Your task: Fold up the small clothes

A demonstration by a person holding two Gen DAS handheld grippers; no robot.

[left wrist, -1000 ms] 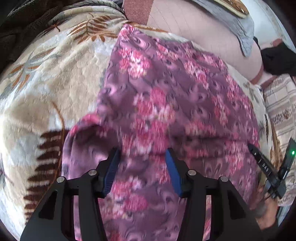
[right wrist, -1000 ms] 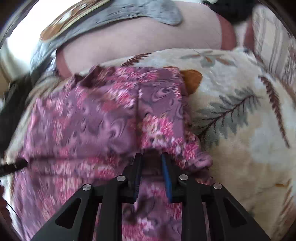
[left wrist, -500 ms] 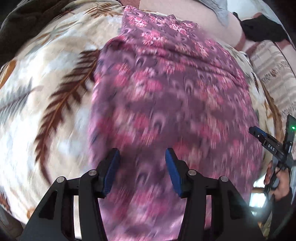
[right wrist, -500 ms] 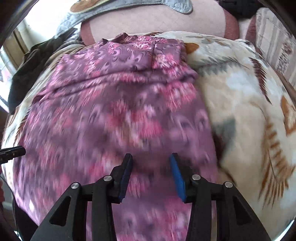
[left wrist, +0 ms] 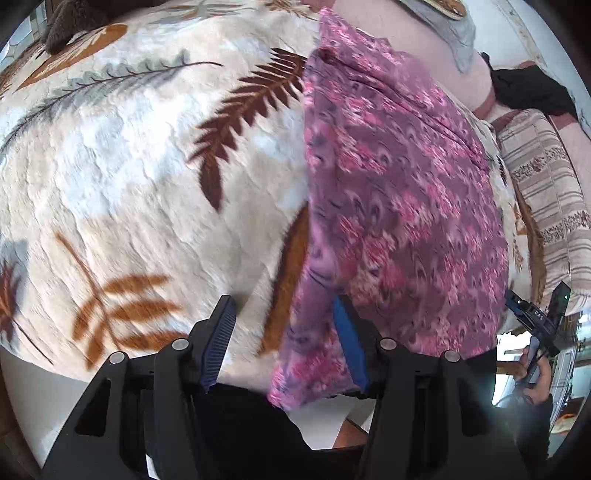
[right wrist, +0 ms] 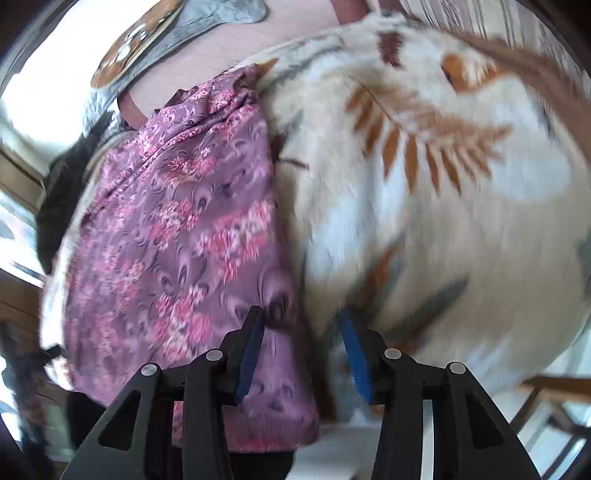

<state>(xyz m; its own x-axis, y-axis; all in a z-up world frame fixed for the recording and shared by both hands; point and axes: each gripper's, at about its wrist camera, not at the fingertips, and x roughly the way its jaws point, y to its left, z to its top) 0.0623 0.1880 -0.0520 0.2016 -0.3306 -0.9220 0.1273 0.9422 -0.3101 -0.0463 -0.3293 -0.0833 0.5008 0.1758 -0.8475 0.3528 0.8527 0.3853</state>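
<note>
A purple garment with pink flowers [left wrist: 399, 192] lies flat as a long strip on a cream leaf-print blanket [left wrist: 140, 177]. Its near end hangs over the bed's edge. My left gripper [left wrist: 284, 332] hovers over the garment's near left corner. Its jaws are opening, the cloth's edge lies loose beside the right pad [left wrist: 349, 343], and nothing is pinched. My right gripper [right wrist: 301, 339] stands open over the garment [right wrist: 177, 236] at its near right edge, with the hem beside the left pad [right wrist: 251, 347]. In the left wrist view a hand holds the right gripper [left wrist: 535, 321] at the far right.
Beyond the blanket [right wrist: 424, 206] lie a pink sheet [left wrist: 417, 40] and a grey cloth [right wrist: 207, 22]. A black garment [left wrist: 532, 92] and a striped cushion [left wrist: 546, 192] sit to the right. A dark furry thing [left wrist: 74, 22] lies at the top left. Floor shows past the near edge.
Both grippers drew back from the garment's far part to its near end and spread to its side edges. The right gripper let go of the fold it pinched; the left widened.
</note>
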